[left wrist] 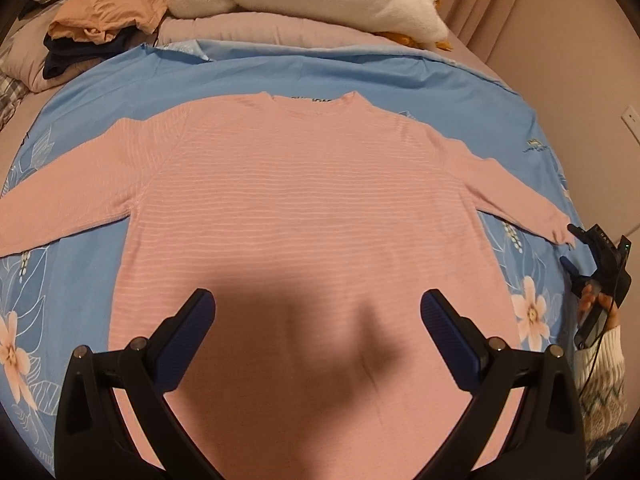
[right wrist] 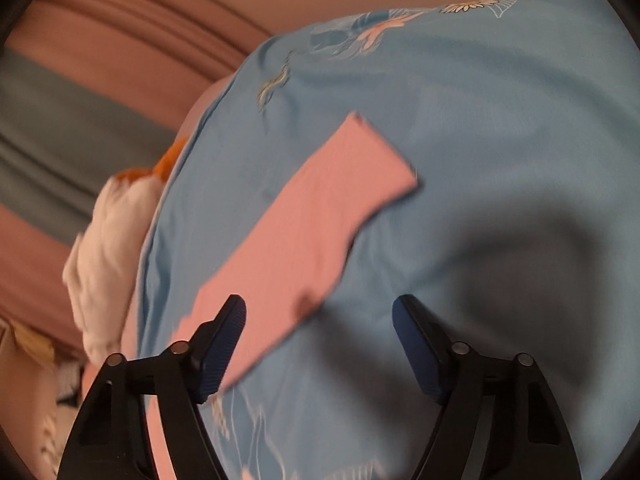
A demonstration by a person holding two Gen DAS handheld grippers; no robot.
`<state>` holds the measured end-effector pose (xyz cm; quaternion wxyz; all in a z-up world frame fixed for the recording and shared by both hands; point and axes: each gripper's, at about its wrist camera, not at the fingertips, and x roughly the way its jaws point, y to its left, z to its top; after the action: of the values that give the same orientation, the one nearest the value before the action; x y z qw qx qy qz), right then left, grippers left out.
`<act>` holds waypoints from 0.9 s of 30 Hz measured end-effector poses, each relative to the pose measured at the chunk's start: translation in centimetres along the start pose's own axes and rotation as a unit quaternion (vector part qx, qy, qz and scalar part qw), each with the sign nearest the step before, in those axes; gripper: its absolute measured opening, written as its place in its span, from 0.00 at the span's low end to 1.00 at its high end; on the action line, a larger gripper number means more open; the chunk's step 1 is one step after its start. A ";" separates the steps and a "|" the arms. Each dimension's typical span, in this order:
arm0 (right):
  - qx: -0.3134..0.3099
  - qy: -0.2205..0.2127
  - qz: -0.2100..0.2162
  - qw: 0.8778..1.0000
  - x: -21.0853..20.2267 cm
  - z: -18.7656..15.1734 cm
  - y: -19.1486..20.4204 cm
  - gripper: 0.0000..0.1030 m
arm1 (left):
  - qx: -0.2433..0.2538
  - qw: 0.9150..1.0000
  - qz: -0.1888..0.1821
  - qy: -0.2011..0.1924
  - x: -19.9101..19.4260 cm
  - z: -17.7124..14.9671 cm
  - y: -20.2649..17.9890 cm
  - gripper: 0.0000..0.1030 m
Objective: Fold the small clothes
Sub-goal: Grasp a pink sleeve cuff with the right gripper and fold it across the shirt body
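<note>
Sweater (left wrist: 296, 208), pink and striped, is lying flat and face up on the blue floral sheet (left wrist: 120, 80) of the bed, both sleeves spread out sideways, so no fold is showing yet and I judge the whole folding is still waiting. I am hovering my left tongs (left wrist: 318, 308) spread wide over its hem, pinching nothing. I am bringing my right tongs (right wrist: 320, 320), also spread and empty, over the right sleeve (right wrist: 320, 216), near its cuff, beside the white plush toy (right wrist: 108, 248).
</note>
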<state>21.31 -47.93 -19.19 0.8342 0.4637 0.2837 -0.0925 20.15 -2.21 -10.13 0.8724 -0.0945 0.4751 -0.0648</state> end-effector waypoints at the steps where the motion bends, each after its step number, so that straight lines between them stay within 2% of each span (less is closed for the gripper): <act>1: 0.005 -0.004 0.004 1.000 0.1 0.3 -0.2 0.70 | -0.003 1.000 0.001 0.001 0.3 0.2 0.2 1.00; 4: 0.013 -0.015 0.014 1.000 0.9 1.2 -0.2 0.59 | -0.011 1.000 0.008 0.001 0.9 0.7 0.8 1.00; 7: 0.012 -0.013 0.012 1.000 2.4 1.9 0.4 0.41 | -0.021 1.000 0.013 -0.001 1.2 1.1 1.6 0.99; 9: 0.008 -0.008 0.011 1.000 3.1 2.4 0.4 0.15 | -0.028 0.999 0.018 -0.001 1.3 1.4 2.2 1.00; 11: 0.005 -0.008 -0.002 1.000 3.4 2.8 0.3 0.07 | -0.036 0.999 0.021 -0.003 1.2 1.6 3.0 0.99; 14: -0.019 -0.025 -0.004 0.999 2.6 2.7 1.7 0.05 | -0.048 0.998 0.027 -0.009 0.9 1.7 4.2 0.99; 17: -0.114 -0.035 -0.004 0.993 1.3 1.8 6.7 0.05 | -0.063 0.997 0.030 -0.013 0.4 1.6 5.6 0.99; 19: -0.168 -0.032 0.014 0.985 0.5 0.9 10.5 0.05 | -0.077 0.996 0.031 -0.015 -0.1 1.5 6.6 1.00; 22: -0.248 -0.023 0.041 0.968 -0.5 -1.6 17.1 0.05 | -0.095 0.995 0.029 -0.022 -1.0 1.2 8.1 0.99; 27: -0.389 0.003 0.073 0.918 -0.7 -8.9 27.9 0.05 | -0.120 0.992 0.018 -0.033 -2.8 0.8 10.8 1.00</act>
<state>28.97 -25.26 -2.36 0.9523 0.1220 0.2655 0.0879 19.60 8.97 -9.89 0.8711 -0.1922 0.4518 0.0116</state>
